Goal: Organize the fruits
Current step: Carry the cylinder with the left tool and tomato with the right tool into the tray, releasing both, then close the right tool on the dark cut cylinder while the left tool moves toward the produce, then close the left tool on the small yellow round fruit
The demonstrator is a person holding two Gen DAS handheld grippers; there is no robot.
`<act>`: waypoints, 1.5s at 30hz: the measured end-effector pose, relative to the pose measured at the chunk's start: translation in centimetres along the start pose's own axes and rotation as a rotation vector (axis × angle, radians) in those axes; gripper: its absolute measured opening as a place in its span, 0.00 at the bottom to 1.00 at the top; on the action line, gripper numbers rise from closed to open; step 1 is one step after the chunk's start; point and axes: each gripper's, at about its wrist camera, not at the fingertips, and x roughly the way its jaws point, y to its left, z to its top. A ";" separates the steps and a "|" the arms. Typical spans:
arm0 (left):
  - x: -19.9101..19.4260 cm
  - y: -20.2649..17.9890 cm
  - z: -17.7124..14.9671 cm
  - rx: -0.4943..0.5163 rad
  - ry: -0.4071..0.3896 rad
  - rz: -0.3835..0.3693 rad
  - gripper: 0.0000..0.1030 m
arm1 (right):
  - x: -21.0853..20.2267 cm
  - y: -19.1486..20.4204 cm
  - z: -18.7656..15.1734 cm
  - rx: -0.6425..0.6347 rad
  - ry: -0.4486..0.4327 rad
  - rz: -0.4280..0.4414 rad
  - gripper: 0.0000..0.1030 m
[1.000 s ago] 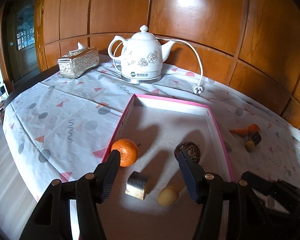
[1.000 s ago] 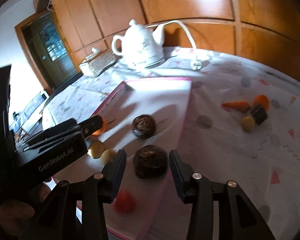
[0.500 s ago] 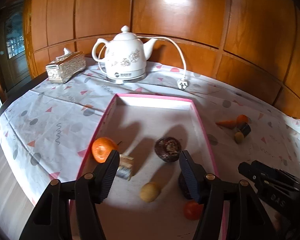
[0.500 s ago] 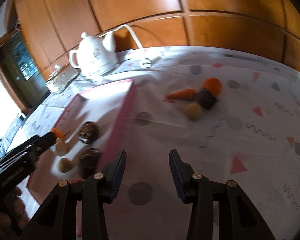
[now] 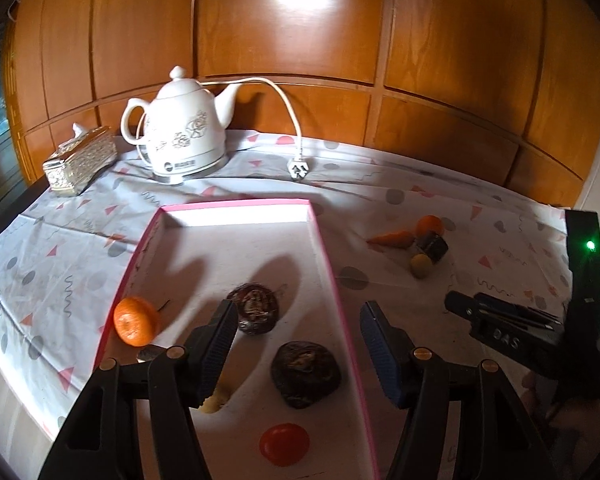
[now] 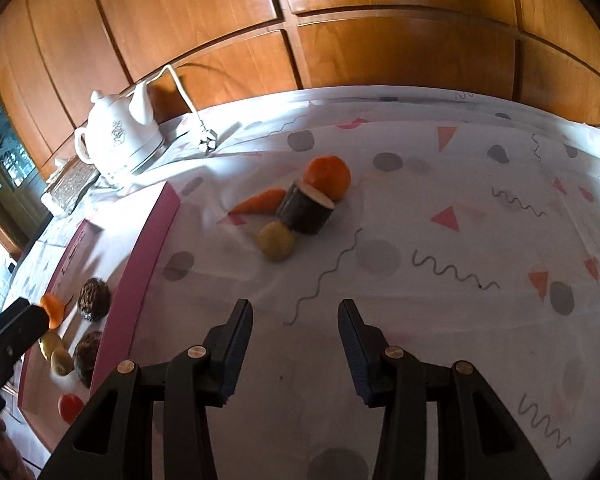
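I'm looking at the fruit in two lots, both placed against the pink tray (image 5: 236, 204). Inside it, toward its near end, are lying an orange (image 5: 135, 321) against the left wall, two dark wrinkled fruits (image 5: 256, 308) and (image 5: 306, 374) in the middle, a red one (image 5: 285, 443) nearest me, and a yellowish one (image 5: 216, 398) half hidden behind a finger. Outside the tray's right wall, on the cloth (image 6: 440, 220), a second cluster is sitting packed together: a carrot (image 6: 260, 201), an orange fruit (image 6: 327, 176), a dark cut cylinder (image 6: 308, 210) touching both, and a yellow ball (image 6: 276, 241) just in front.

My left gripper (image 5: 296, 350) is hovering over the tray's near end, jaws spread, nothing between them. My right gripper (image 6: 296, 346) is hanging over bare cloth right of the tray, short of the cluster, jaws apart and empty.

The tray's far half is lying bare. Beyond the tray a kettle (image 5: 180, 136), its plug (image 5: 299, 169) and a tissue box (image 5: 80, 159) are standing by the wooden wall.
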 end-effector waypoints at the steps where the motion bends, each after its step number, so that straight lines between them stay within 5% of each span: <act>1: 0.1 -0.2 0.0 0.002 0.001 -0.002 0.62 | 0.2 -0.1 0.1 0.006 0.001 0.003 0.44; 28: 2.5 -1.6 1.3 0.001 0.033 -0.046 0.62 | 6.6 -1.9 6.1 0.180 0.020 0.064 0.39; 45: 6.1 -5.2 2.9 -0.024 0.166 -0.134 0.61 | 2.1 -6.1 3.1 0.108 -0.029 -0.169 0.39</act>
